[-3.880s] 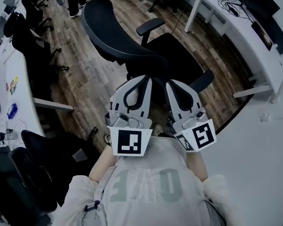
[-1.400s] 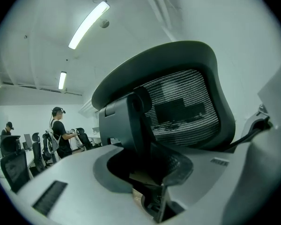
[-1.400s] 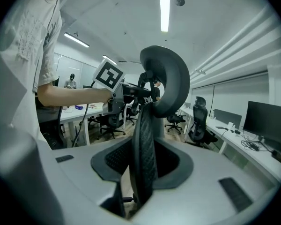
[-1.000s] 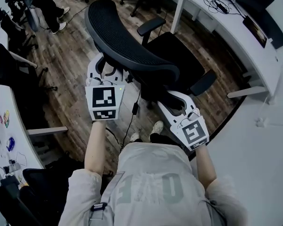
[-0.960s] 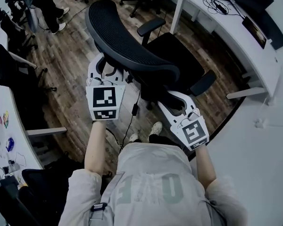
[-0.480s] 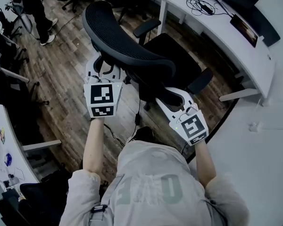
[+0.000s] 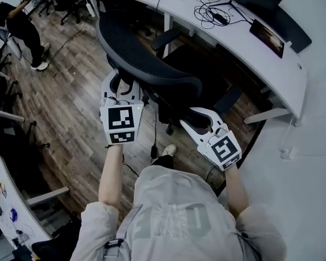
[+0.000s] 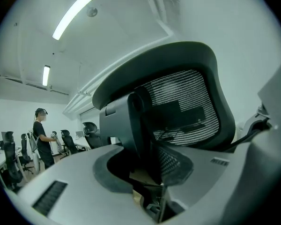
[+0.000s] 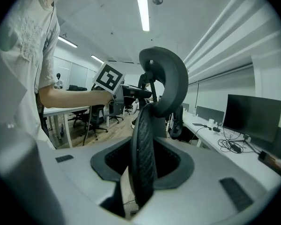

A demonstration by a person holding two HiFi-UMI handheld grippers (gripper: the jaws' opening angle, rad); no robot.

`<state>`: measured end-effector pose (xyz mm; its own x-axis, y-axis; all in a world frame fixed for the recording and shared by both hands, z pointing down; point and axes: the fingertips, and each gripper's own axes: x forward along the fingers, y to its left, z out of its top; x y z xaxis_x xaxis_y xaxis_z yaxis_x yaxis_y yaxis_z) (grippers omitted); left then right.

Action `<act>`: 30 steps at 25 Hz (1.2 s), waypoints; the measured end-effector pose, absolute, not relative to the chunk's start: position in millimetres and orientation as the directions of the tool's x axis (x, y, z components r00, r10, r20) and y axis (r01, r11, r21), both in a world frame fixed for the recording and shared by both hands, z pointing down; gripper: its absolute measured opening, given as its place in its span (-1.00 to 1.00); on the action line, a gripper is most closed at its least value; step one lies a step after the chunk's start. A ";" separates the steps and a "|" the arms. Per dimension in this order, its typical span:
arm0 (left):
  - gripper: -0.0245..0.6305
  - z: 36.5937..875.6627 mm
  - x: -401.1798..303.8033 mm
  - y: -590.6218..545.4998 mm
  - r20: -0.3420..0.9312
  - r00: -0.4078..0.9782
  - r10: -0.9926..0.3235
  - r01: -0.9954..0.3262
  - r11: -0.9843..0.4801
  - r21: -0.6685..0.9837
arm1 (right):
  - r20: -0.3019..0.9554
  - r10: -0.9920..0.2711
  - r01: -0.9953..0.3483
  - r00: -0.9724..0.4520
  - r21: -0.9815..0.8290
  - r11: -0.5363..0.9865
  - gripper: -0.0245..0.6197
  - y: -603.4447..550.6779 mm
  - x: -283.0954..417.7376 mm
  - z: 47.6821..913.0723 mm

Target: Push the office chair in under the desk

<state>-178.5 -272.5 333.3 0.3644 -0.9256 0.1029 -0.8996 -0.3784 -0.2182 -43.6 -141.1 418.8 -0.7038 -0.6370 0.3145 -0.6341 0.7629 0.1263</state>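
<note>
The desk [image 7: 244, 42], a white curved hard top on thin legs, lies beyond both grippers. The chair [image 7: 195, 64] stands between them and it, with its seat at the desk's edge, seemingly partly under. I judge the chair heavy but free-rolling on the wood floor [image 7: 70, 91], so a steady level shove should do, though it may swivel if one side leads. Its backrest [image 7: 146, 58] is springy black mesh in a stiff curved plastic rim, and the rim is the place to hold. The left gripper [image 7: 121, 83] is clamped, jaws half-wide, on the rim's left edge. The right gripper [image 7: 198, 118] grips the right edge the same way.
</note>
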 end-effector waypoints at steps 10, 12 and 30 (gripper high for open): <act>-0.57 336.3 -97.6 -344.9 0.123 0.451 -0.884 -0.858 -0.468 -0.213 | 0.327 -0.668 -0.667 -0.669 0.133 0.733 -0.50 -216.1 33.6 422.8; -0.58 337.6 -81.4 -356.0 0.136 0.458 -0.878 -0.852 -0.477 -0.214 | 0.337 -0.664 -0.662 -0.668 0.138 0.736 -0.50 -227.2 49.0 422.6; -0.58 336.4 39.3 -427.1 0.121 0.348 -0.930 -0.906 -0.366 -0.211 | 0.336 -0.600 -0.586 -0.726 0.155 0.795 -0.50 -312.3 183.5 422.8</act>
